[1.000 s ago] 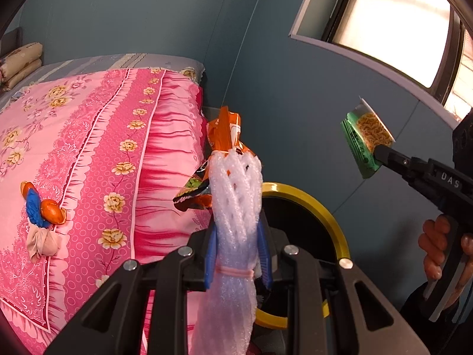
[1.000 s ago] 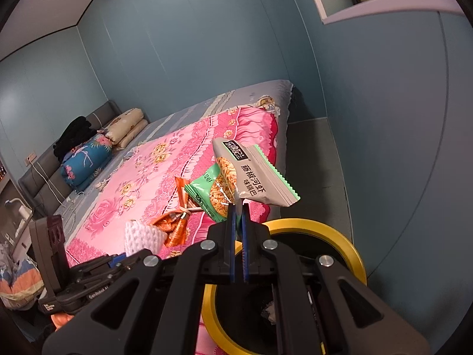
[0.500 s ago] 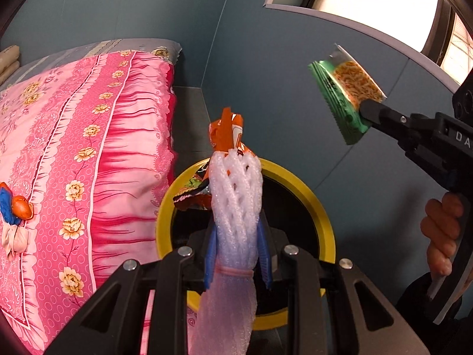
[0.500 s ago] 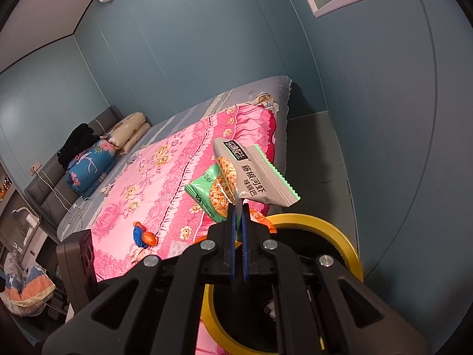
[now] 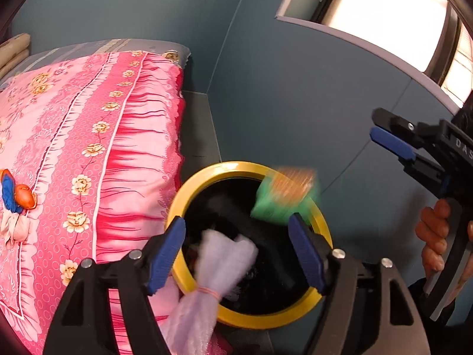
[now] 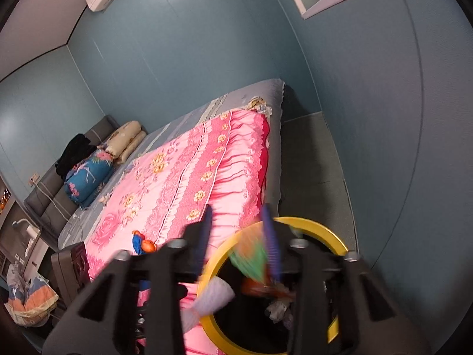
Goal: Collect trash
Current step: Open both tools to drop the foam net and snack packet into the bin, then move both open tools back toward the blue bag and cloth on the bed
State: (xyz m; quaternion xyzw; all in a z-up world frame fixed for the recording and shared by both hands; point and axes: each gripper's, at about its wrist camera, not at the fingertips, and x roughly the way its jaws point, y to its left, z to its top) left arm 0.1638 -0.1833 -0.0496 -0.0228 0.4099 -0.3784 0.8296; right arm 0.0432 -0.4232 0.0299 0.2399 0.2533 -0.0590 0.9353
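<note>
A black bin with a yellow rim (image 5: 189, 195) (image 6: 325, 233) stands on the floor beside the bed. My left gripper (image 5: 236, 251) hangs over it, jaws opening; a blurred white foam net (image 5: 224, 266) (image 6: 212, 295) drops between the pads, touching neither. My right gripper (image 6: 238, 233) (image 5: 381, 131) is higher at the right, jaws opening too. The green snack packet (image 5: 283, 198) (image 6: 251, 260) has left it and falls, blurred, at the bin's mouth. An orange wrapper (image 6: 257, 287) lies inside the bin.
The bed with a pink flowered cover (image 5: 88, 148) (image 6: 183, 183) fills the left side, a blue and orange toy (image 5: 17, 192) (image 6: 142, 244) on it. Blue walls close off the right. A person's hand (image 5: 434, 236) holds the right gripper. Grey floor (image 6: 310, 162) runs between bed and wall.
Both grippers have opened. The foam net and orange wrapper left the left gripper, and the green packet left the right one; all drop toward the bin. The left gripper moved over the bin.
</note>
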